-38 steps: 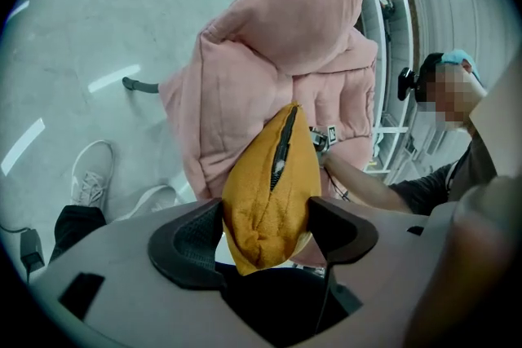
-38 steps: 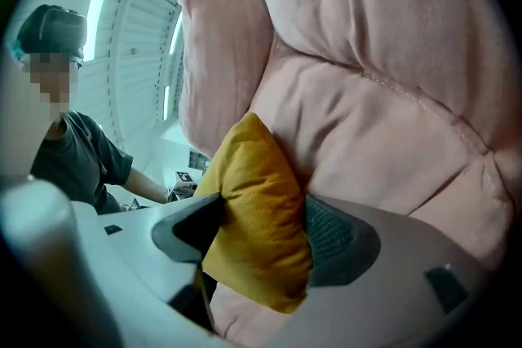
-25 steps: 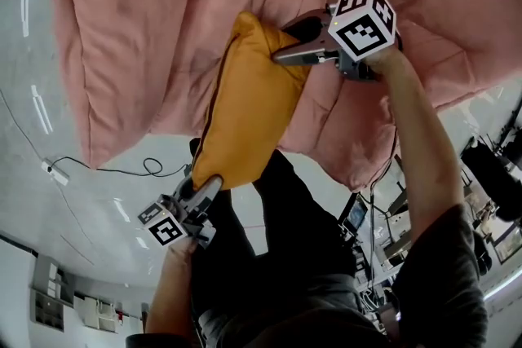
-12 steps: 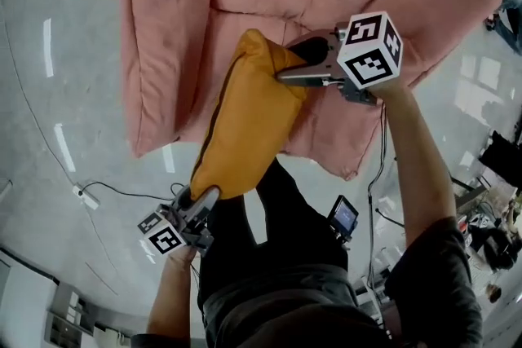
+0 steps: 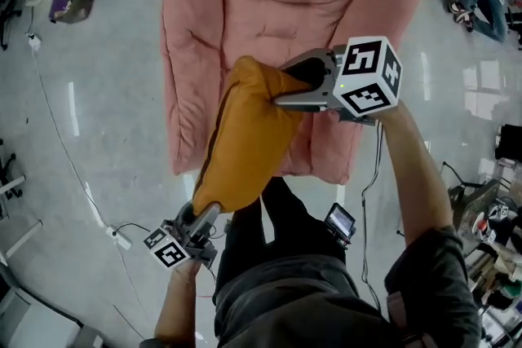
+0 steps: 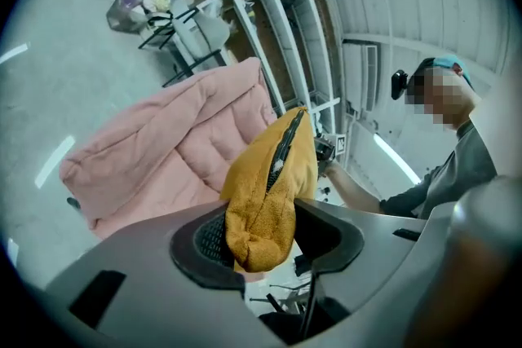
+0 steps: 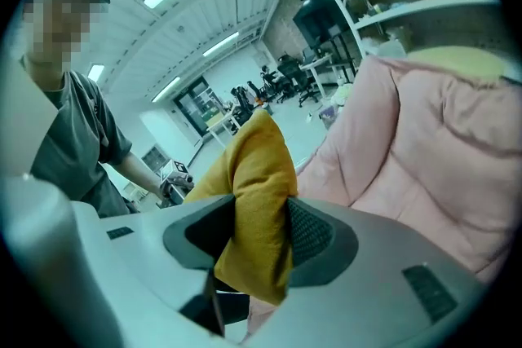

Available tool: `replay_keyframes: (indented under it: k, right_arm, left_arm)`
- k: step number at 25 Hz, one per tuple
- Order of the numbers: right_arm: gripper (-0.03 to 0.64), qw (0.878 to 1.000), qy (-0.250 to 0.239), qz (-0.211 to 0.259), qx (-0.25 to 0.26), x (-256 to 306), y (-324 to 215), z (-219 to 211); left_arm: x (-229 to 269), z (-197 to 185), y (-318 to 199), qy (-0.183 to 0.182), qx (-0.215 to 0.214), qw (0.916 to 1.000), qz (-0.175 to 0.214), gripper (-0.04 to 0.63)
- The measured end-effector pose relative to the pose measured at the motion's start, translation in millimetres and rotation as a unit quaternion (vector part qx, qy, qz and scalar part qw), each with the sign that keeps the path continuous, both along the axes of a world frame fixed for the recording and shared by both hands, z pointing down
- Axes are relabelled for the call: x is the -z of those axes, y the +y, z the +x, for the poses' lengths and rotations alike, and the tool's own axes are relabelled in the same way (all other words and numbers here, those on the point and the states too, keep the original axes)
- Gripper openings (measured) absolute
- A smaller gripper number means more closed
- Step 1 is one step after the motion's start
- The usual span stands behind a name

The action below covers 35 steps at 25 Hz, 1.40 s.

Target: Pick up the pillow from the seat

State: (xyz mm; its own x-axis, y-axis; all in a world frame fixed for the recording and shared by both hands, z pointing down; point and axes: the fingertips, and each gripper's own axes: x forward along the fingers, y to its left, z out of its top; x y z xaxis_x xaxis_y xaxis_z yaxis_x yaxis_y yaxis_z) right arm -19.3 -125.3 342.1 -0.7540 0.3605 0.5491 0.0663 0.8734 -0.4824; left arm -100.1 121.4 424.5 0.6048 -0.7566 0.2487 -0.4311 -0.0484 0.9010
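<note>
A mustard-yellow pillow [image 5: 245, 138] with a dark zip hangs in the air above the pink padded seat [image 5: 269, 20], stretched between both grippers. My left gripper [image 5: 201, 216] is shut on the pillow's near lower corner [image 6: 259, 232], which bunches between its pads. At the far upper corner [image 7: 253, 232] my right gripper [image 5: 287, 87] is also shut on the fabric. In the left gripper view the pillow [image 6: 273, 175] rises edge-on with the zip facing the camera. The pillow no longer touches the seat.
The pink seat [image 6: 163, 151] lies on a grey glossy floor [image 5: 98, 118]. A cable and power strip [image 5: 114, 236] lie on the floor at the lower left. White shelving [image 6: 269, 20], chairs and clutter stand beyond the seat. The person's legs [image 5: 277, 232] are below the pillow.
Both grippers have risen with the pillow between them; the pink seat has shrunk and dropped away beneath, and more floor and room surroundings have come into view.
</note>
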Motion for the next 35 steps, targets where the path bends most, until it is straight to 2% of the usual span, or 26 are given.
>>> replay_keyframes:
  k: [5, 9, 14, 19, 26, 31, 35]
  right_arm:
    - [0.19, 0.997, -0.019, 0.073, -0.019, 90.3, 8.4, 1.0]
    - [0.189, 0.989, -0.035, 0.136, -0.035, 163.4, 15.8, 6.3]
    - [0.186, 0.976, -0.059, 0.203, -0.057, 247.1, 31.4, 9.9]
    - [0.183, 0.956, -0.08, 0.27, -0.077, 318.8, 52.4, 8.4]
    - [0.183, 0.93, -0.09, 0.338, -0.115, 387.0, 83.0, 22.3]
    - [0.183, 0.911, -0.096, 0.389, -0.103, 417.9, 110.9, 27.1]
    - [0.183, 0.9, -0.109, 0.407, -0.109, 424.8, 126.2, 34.0]
  left_arm:
    - [63.4, -14.0, -10.3, -0.02, -0.008, 0.9984, 0.051, 0.187]
    - [112.6, -19.9, -22.3, -0.038, -0.022, 0.9936, 0.104, 0.186]
    - [171.1, -32.0, -36.4, -0.061, -0.036, 0.9834, 0.167, 0.184]
    - [220.9, -47.2, -50.5, -0.075, -0.043, 0.9705, 0.225, 0.179]
    - [274.7, -49.0, -60.9, -0.088, -0.058, 0.9506, 0.292, 0.176]
    - [303.0, -51.0, -55.4, -0.099, -0.069, 0.9396, 0.32, 0.176]
    - [308.5, -47.6, -51.8, -0.108, -0.074, 0.9328, 0.336, 0.175]
